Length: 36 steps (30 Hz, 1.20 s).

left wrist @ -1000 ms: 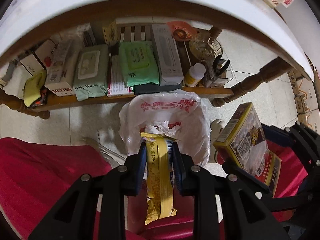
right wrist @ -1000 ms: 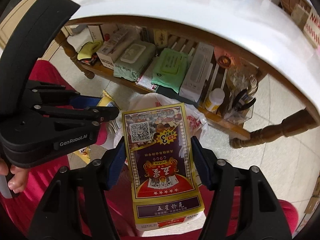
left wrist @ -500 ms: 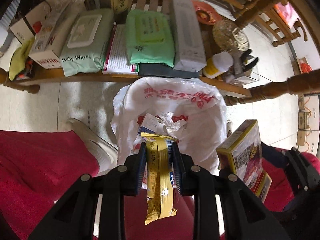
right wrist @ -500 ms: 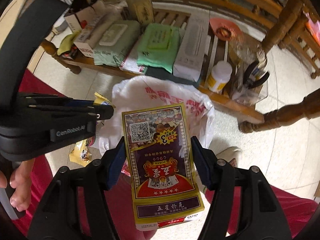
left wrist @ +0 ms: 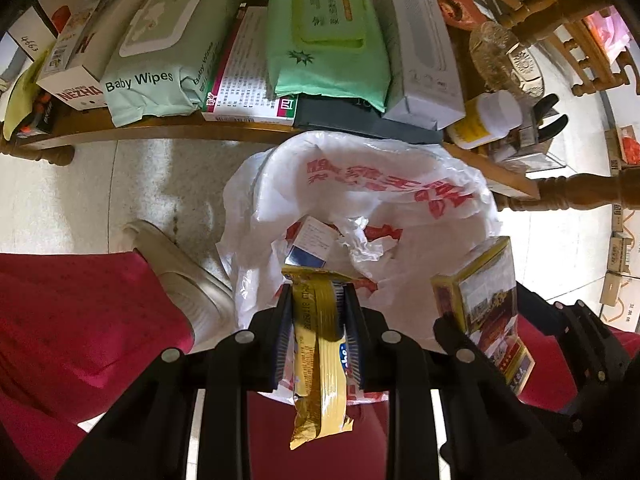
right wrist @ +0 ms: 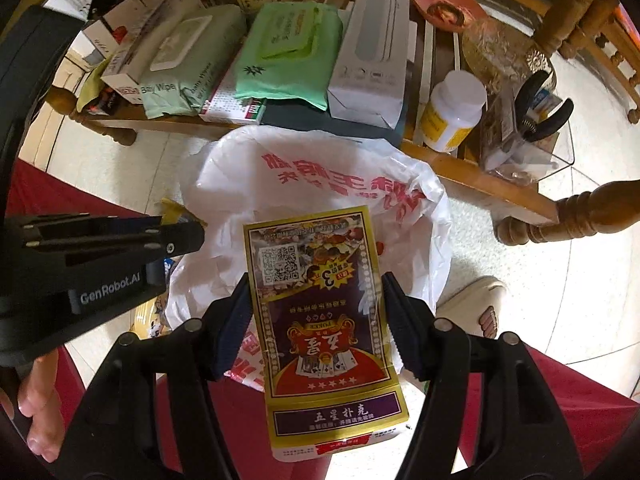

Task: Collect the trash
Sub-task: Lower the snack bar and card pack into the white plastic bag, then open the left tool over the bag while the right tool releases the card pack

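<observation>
L gripper (left wrist: 316, 292) clamps a yellow snack wrapper (left wrist: 320, 364), jaws narrow on it. R gripper (right wrist: 314, 300) pinches a playing-card box (right wrist: 320, 320) by its sides. Both hover over the open white plastic bag w/ red print (left wrist: 360, 200), at 12 o'clock from each. Beyond the bag, a wooden shelf (left wrist: 160, 130) w/ baby wipes pack (left wrist: 160, 60); white pill bottle (right wrist: 454, 110) at 1 o'clock.

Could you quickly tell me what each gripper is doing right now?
Left gripper: closed on the yellow wrapper.
Right gripper: closed on the playing-card box.
</observation>
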Motion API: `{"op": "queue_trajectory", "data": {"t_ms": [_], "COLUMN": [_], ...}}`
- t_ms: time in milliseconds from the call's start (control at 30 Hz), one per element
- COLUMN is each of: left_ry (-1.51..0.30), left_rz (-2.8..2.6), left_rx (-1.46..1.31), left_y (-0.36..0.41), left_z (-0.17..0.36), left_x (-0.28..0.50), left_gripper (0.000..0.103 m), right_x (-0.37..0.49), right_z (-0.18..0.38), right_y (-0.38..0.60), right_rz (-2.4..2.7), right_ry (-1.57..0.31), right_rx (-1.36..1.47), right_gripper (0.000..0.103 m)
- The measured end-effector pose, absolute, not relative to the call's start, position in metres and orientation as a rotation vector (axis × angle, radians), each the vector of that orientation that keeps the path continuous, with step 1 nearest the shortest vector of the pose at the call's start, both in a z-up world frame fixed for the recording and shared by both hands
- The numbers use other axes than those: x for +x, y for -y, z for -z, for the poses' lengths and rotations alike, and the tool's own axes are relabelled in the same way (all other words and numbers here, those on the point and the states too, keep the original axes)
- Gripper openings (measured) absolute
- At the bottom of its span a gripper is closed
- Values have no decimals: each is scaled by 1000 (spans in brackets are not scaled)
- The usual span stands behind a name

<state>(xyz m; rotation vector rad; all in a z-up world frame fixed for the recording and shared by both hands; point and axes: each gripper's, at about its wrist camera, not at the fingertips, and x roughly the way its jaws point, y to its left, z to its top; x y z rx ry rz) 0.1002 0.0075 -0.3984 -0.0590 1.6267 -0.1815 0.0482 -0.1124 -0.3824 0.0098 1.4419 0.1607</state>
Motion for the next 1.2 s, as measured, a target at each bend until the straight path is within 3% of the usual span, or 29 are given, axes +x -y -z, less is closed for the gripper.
{"op": "queue_trajectory", "data": {"t_ms": [467,500,567,700,1200], "left_ry": [-1684,-1689,-1687,-1665,-1646], "left_rz": [153,150,145,142,137], "left_rx": [-79,-74,-60,-27,-16], "left_y": [-9,-9,-8,-6,-8], "left_z": [419,420,420,416,410], "left_x": [106,106,107,108,107], "left_gripper": [27,31,46,55,63], "right_x": [57,57,58,59,59], "right_z": [402,404,405,402,400], "right_y": [123,123,124,124,120], "right_rz": [-157,-159,-157,-153,-170], "right_ry": [-1478,-1482,-1485,-1469,-1462], "right_rx": [52,57,57,57,50], "right_gripper": [63,64,76,77,77]}}
